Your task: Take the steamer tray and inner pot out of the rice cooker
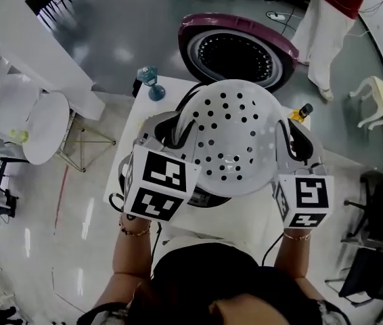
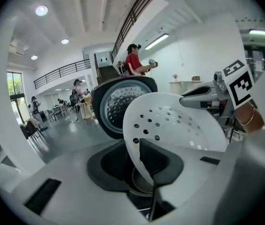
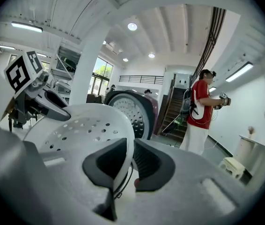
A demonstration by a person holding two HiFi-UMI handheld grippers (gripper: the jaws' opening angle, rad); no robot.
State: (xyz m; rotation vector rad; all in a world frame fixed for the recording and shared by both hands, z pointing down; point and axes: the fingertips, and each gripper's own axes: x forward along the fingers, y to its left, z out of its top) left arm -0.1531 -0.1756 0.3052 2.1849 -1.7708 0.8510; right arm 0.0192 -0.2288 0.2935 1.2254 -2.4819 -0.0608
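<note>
A white, hole-dotted steamer tray point(image 1: 232, 137) hangs tilted in the air above the rice cooker, held at two opposite edges. My left gripper point(image 1: 176, 133) is shut on its left rim, and in the left gripper view the tray point(image 2: 179, 121) has its thin edge pinched between the dark pads of that gripper point(image 2: 141, 161). My right gripper point(image 1: 288, 144) is shut on the right rim; the right gripper view shows the tray point(image 3: 83, 125) clamped in that gripper point(image 3: 128, 162). The cooker's purple lid point(image 1: 235, 49) stands open behind. The tray hides the cooker body and the inner pot.
The cooker sits on a small white table point(image 1: 141, 124), with a blue object point(image 1: 152, 81) at its far left corner and a small bottle point(image 1: 302, 111) at the right. A round white side table point(image 1: 46, 127) is left. A person in a red top point(image 1: 333, 19) stands beyond.
</note>
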